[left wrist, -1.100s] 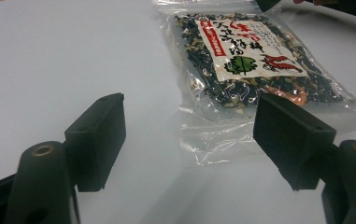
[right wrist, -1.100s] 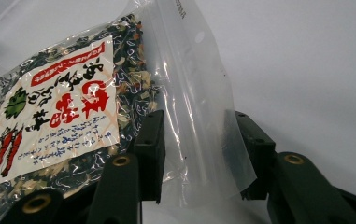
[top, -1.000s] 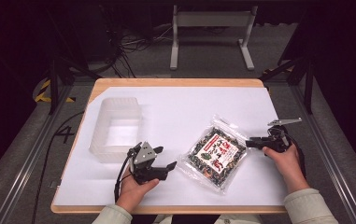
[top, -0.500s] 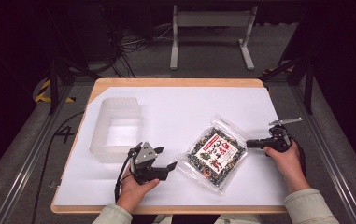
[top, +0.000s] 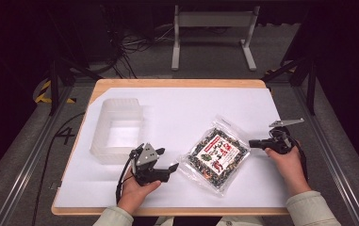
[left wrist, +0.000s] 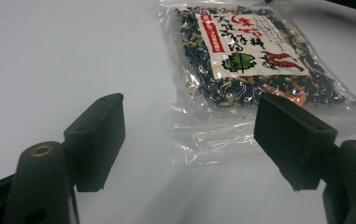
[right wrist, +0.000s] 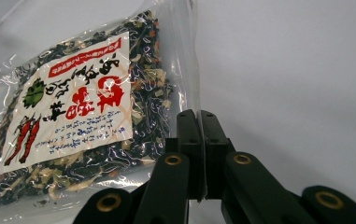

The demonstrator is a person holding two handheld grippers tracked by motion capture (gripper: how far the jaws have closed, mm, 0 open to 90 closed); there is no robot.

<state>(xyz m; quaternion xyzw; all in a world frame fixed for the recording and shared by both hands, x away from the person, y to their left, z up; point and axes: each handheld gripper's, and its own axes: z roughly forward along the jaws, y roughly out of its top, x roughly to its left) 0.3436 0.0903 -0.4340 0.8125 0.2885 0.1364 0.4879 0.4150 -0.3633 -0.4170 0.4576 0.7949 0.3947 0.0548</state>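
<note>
The right gripper [right wrist: 199, 154] pinched the seaweed packet's [top: 217, 153] clear edge while the left gripper [left wrist: 189, 135], jaws spread, needed squaring to the near seam.

Left gripper [top: 172, 167]: held in the person's left hand [top: 137, 188], low over the table near its front edge, jaws pointing toward the packet of dried seaweed mix [top: 216, 154]. In the left gripper view the jaws stand wide apart, level with each other, and the packet's near clear edge lies between and just beyond them, untouched.

Right gripper [top: 251, 143]: held in the right hand [top: 285, 162], forearm entering from the lower right. Its jaws point at the packet's right edge. In the right gripper view the jaws are pressed together, with the packet's clear sealed edge pinched between them.
</note>
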